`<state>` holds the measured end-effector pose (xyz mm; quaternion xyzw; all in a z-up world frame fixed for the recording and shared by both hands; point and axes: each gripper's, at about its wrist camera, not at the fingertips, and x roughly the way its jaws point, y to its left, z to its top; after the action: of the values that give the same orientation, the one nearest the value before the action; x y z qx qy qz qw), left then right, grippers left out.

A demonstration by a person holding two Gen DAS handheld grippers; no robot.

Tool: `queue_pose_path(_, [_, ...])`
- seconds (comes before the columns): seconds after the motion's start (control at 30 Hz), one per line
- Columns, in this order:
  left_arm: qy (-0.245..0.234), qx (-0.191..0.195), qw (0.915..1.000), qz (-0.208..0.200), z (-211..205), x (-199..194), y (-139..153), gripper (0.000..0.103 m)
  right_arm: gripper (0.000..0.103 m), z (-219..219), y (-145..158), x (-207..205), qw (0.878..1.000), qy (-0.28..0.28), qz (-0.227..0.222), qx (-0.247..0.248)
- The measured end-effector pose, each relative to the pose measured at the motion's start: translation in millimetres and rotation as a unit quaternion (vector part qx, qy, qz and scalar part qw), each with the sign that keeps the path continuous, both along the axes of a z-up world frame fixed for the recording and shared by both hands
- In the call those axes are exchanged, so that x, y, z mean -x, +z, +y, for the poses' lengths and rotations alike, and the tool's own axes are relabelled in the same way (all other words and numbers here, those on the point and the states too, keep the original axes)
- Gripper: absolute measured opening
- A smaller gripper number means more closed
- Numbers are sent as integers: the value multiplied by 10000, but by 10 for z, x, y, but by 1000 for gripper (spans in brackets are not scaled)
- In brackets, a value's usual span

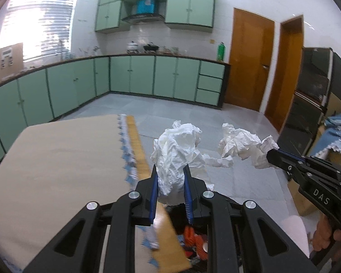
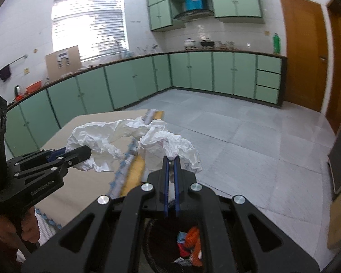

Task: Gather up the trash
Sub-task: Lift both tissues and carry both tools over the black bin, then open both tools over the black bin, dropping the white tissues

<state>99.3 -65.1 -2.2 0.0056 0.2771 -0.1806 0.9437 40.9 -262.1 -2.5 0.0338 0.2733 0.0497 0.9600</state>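
Note:
My left gripper [image 1: 170, 170] is shut on a crumpled white paper wad [image 1: 177, 150], which bulges up between its blue pads. My right gripper [image 2: 170, 159] is shut on a second crumpled white wad [image 2: 168, 143]. Both are held in the air just past the table's edge. In the left wrist view the right gripper [image 1: 271, 157] shows at the right with its wad [image 1: 241, 143]. In the right wrist view the left gripper [image 2: 86, 152] shows at the left with its wad [image 2: 95, 136]. Below both sits a dark bin [image 2: 156, 234] with orange and coloured trash [image 2: 191, 243] inside.
A table with a beige cloth [image 1: 56, 159] and a blue-fringed edge lies to the left. Green cabinets [image 1: 143, 75] line the far walls, and wooden doors [image 1: 250, 61] stand at the right. A dark cupboard [image 1: 313, 95] and boxes with blue cloth [image 1: 336, 134] are at the far right.

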Motion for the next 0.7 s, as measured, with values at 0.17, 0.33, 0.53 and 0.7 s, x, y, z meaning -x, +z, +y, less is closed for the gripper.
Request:
queue_pose_path(0.17, [-302, -80, 9990, 328, -297, -26, -168, 20, 3, -280, -207, 142, 9990, -391, 231, -1])
queue_pose_path(0.33, [-474, -280, 9970, 547, -529, -50, -369, 20, 3, -425, -440, 189, 9966, -659, 496, 9])
queue_pose_path(0.53, [-547, -451, 9944, 789, -763, -42, -639, 20, 3, -454, -663, 154, 9941, -806, 729, -11])
queue_pose_path(0.7, [-577, -586, 9920, 960, -886, -98, -804, 20, 3, -469, -769, 51, 9922, -864, 897, -32])
